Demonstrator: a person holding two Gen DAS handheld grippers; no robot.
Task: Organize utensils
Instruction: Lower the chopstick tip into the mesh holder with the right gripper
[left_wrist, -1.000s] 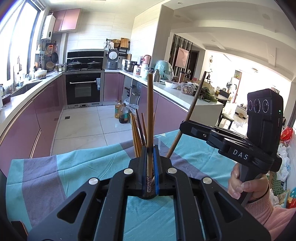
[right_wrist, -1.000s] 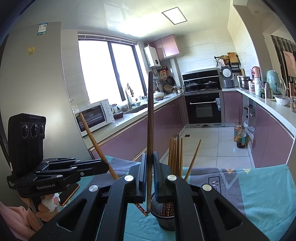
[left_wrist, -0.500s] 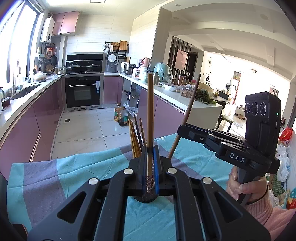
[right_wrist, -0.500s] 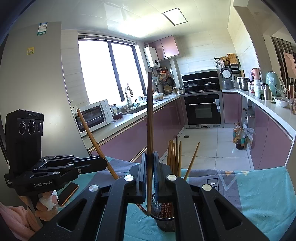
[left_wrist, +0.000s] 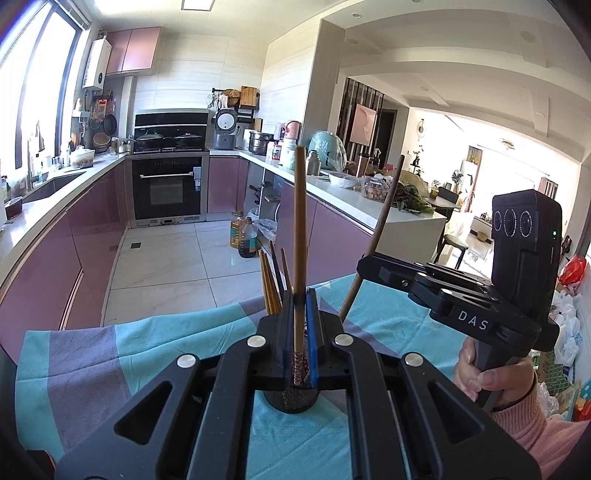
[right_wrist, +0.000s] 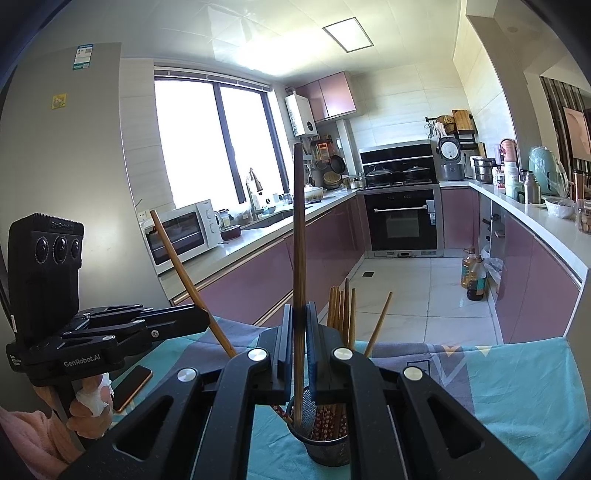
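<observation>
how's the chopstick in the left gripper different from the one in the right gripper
The left gripper's chopstick is lighter brown; the right gripper's chopstick is darker. The left's patterned tip sits between the fingers above the mesh holder; the right's tip dips into it. Both are clamped, roughly upright.

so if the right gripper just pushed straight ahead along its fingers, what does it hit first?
Most likely the black mesh holder, just below and ahead of the right gripper, which is shut on a chopstick. The upright chopsticks in it come next. Depth is uncertain.

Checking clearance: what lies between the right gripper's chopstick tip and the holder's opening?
Nothing; in the right wrist view the chopstick already dips inside the mesh holder.
</observation>
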